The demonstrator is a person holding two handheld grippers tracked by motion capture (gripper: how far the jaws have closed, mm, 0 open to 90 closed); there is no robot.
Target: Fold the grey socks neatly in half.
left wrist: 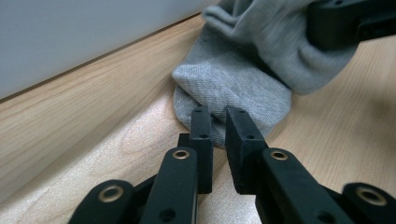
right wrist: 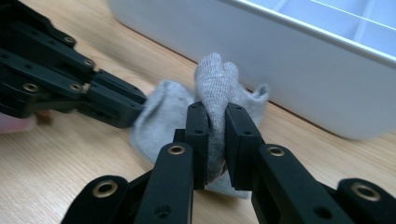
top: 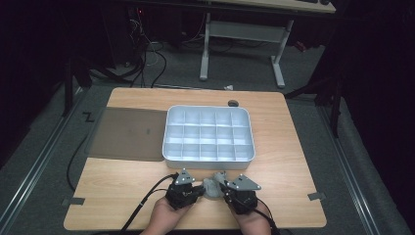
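Both grippers meet low in the high view, just below the white compartment tray (top: pixel 209 133). Right gripper (right wrist: pixel 215 135) is clamped on a bunched fold of the grey sock (right wrist: pixel 212 93), which stands up between its jaws at the middle of the right gripper view. Left gripper (left wrist: pixel 219 133) has its jaws nearly together around the sock's near edge at the centre of the left gripper view; the cloth sits between them, and I judge it pinched.

That sock lies on the wooden table (top: pixel 293 147), just in front of the tray's wall, between the two tools. A dark flat lid (top: pixel 129 133) rests at the tray's left side.

Judging by this, the work is early: the sock is gripped at two spots, but every tray compartment looks empty, so folding or placing it remains.
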